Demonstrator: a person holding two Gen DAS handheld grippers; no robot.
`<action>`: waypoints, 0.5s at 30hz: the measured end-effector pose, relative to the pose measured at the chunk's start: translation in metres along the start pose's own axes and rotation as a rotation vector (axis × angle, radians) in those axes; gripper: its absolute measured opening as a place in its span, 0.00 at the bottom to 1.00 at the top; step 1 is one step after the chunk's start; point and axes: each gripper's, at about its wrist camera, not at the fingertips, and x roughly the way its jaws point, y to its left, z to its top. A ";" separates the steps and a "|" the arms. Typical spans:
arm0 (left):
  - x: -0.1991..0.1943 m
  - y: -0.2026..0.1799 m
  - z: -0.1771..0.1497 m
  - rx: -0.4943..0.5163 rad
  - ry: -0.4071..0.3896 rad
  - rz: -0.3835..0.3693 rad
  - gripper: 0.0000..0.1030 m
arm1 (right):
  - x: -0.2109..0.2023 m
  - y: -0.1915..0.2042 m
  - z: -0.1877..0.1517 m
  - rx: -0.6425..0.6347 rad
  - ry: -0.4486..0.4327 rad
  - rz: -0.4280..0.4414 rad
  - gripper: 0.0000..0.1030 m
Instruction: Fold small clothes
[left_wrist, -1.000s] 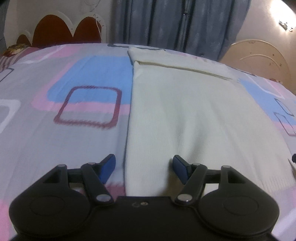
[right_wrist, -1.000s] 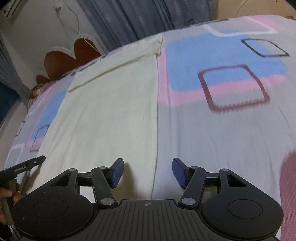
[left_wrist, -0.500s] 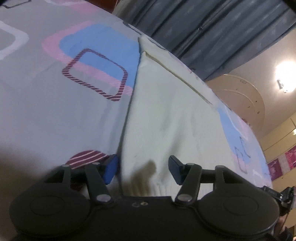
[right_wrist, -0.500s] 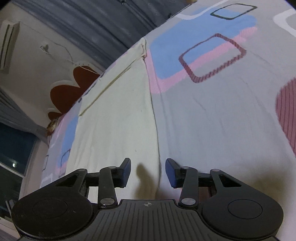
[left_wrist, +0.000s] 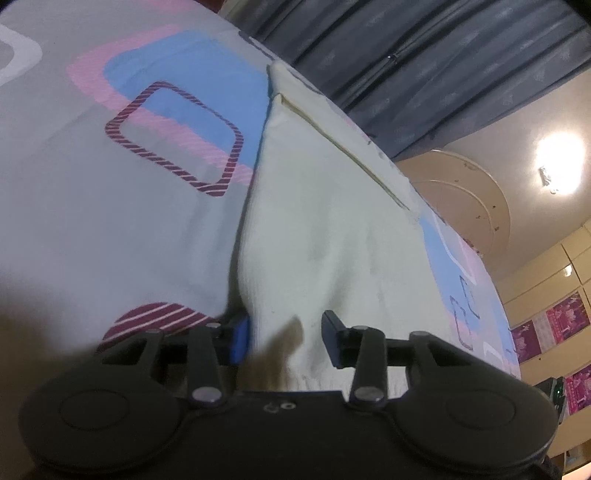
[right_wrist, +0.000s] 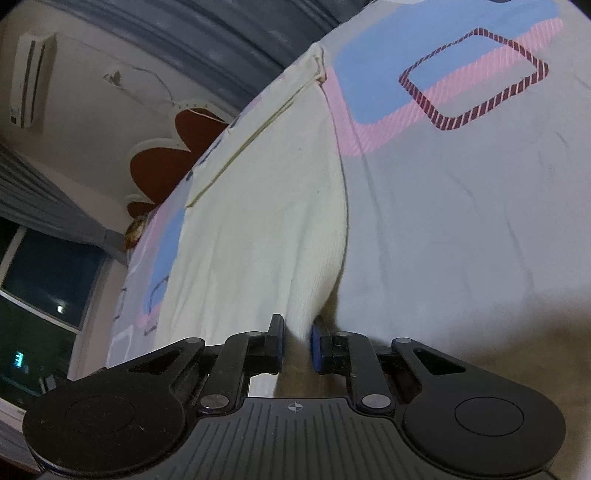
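A cream knit garment (left_wrist: 325, 229) lies flat on the patterned bedsheet and stretches away from both grippers; it also shows in the right wrist view (right_wrist: 273, 206). My left gripper (left_wrist: 284, 341) straddles the garment's near left corner, its jaws partly closed with a gap still showing around the bunched cloth. My right gripper (right_wrist: 297, 343) is shut on the garment's near right corner, and the cloth rises in a pinched ridge between the blue pads.
The bedsheet (left_wrist: 110, 206) is grey with pink, blue and maroon shapes. A headboard (right_wrist: 162, 155) and grey curtains (left_wrist: 424, 62) stand beyond the bed. A window (right_wrist: 44, 295) is at the left of the right wrist view.
Both grippers dropped low onto the garment's near edge. The right jaws closed on the cloth corner. The left jaws narrowed around the other corner and the cloth bunched up.
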 end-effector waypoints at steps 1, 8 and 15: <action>0.000 0.003 0.001 -0.013 -0.010 -0.010 0.38 | -0.001 0.001 0.001 0.000 -0.004 0.006 0.16; 0.023 0.002 0.020 -0.063 -0.017 -0.056 0.42 | 0.012 0.014 0.019 0.017 -0.039 0.023 0.16; 0.014 0.009 0.008 -0.049 -0.013 -0.086 0.38 | 0.013 -0.015 0.013 0.178 -0.069 0.052 0.16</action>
